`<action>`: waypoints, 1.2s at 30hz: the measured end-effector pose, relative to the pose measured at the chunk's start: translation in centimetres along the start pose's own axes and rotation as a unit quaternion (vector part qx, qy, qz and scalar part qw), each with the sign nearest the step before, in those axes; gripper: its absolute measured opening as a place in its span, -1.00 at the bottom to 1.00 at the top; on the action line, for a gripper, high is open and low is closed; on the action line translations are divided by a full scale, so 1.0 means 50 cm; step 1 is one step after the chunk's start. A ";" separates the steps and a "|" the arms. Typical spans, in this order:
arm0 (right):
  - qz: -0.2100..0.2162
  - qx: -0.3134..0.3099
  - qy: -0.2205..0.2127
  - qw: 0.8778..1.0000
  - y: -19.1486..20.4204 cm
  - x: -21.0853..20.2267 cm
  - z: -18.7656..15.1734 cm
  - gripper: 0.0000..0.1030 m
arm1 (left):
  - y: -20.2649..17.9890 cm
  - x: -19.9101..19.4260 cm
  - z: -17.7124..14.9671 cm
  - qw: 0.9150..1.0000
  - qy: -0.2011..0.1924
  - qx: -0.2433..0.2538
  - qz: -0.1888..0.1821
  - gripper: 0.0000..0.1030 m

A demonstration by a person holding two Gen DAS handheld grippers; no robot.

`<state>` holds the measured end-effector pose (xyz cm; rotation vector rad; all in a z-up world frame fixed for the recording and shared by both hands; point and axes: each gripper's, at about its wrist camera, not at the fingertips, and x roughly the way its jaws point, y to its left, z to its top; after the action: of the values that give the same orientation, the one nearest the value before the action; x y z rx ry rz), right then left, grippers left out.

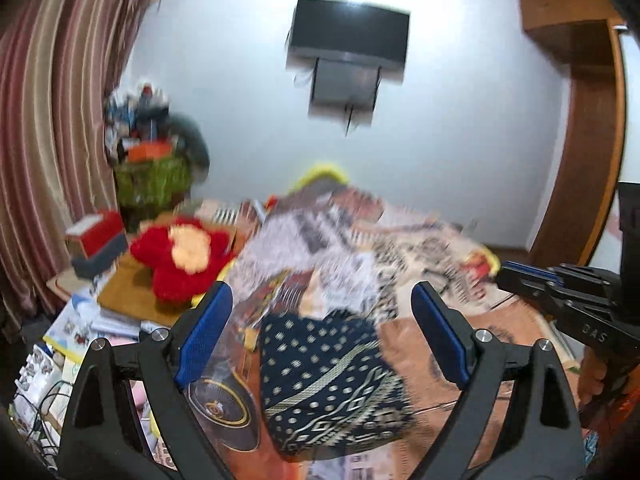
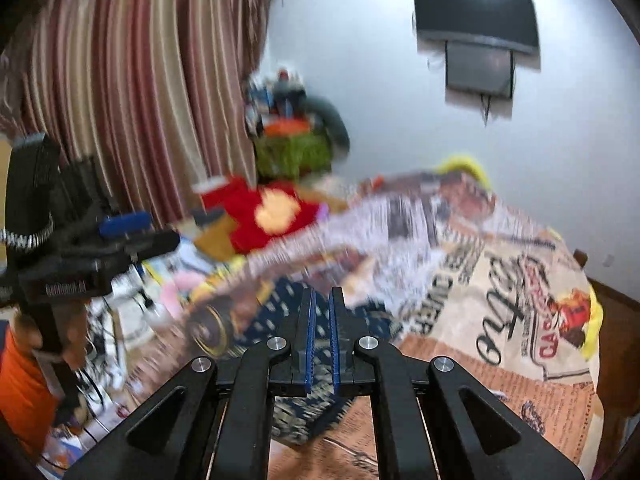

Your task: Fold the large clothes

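On bed, navy folded cloth (image 1: 332, 384), left hand-held gripper (image 1: 322, 332) gaping empty, right hand-held gripper (image 2: 322, 344) closed.

A dark television (image 1: 350, 32) hangs on the white wall ahead of me, striped curtains (image 1: 56, 120) to its left. A red plush toy (image 1: 182, 258) lies on the bed's printed cover (image 2: 516, 320), near a green basket (image 1: 154, 184) piled with clutter.

Bed (image 2: 560, 392), printed cover; folded navy garment (image 1: 332, 380) on it; red plush (image 1: 180, 260), probably.
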<state>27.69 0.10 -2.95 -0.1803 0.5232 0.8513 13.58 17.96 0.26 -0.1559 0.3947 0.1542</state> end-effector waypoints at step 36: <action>-0.027 0.048 -0.117 0.992 0.120 -0.317 -0.111 -0.97 | -0.122 -0.226 -0.091 0.994 -0.105 0.000 0.030 0.94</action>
<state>12.51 -8.54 0.65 -0.0049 0.3378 0.7808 2.68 9.84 1.31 -0.1267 0.1901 0.2268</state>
